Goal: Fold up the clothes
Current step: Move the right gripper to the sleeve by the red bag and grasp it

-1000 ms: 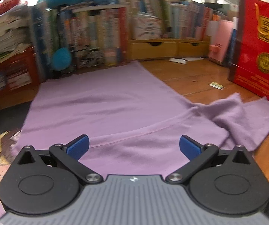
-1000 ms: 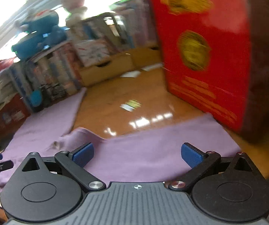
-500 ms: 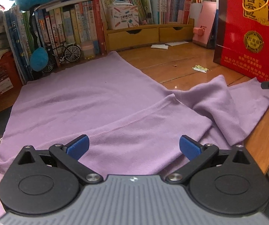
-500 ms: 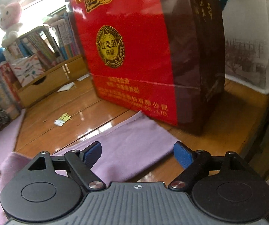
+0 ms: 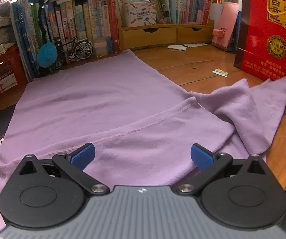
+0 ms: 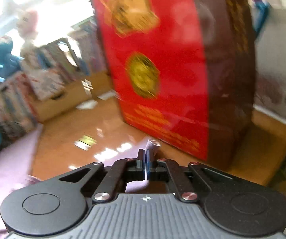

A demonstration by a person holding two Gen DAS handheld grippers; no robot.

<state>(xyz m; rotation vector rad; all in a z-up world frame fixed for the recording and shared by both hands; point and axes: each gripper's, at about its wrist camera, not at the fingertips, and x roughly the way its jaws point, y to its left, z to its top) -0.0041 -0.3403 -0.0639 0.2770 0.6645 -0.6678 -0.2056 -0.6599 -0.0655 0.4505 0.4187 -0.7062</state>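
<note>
A lilac garment (image 5: 95, 107) lies spread flat on the wooden table (image 5: 184, 63). Its sleeve (image 5: 262, 107) trails off to the right towards the red bag. My left gripper (image 5: 142, 156) is open and empty, hovering low over the garment's near part. My right gripper (image 6: 146, 157) is shut on the sleeve's end (image 6: 150, 145), a small bit of lilac cloth sticking up between the pads. The right wrist view is blurred by motion. The sleeve tip is lifted at the far right of the left wrist view (image 5: 282, 83).
A tall red gift bag (image 5: 272, 29) stands on the table at the right, close to the sleeve; it also shows in the right wrist view (image 6: 162, 69). Books (image 5: 79, 23), a model bicycle (image 5: 77, 48) and wooden drawers (image 5: 158, 34) line the back. A paper scrap (image 5: 220, 72) lies on the wood.
My right gripper has shut on the sleeve's end and is moving with it. The left gripper stays open and has shifted only slightly over the garment.
</note>
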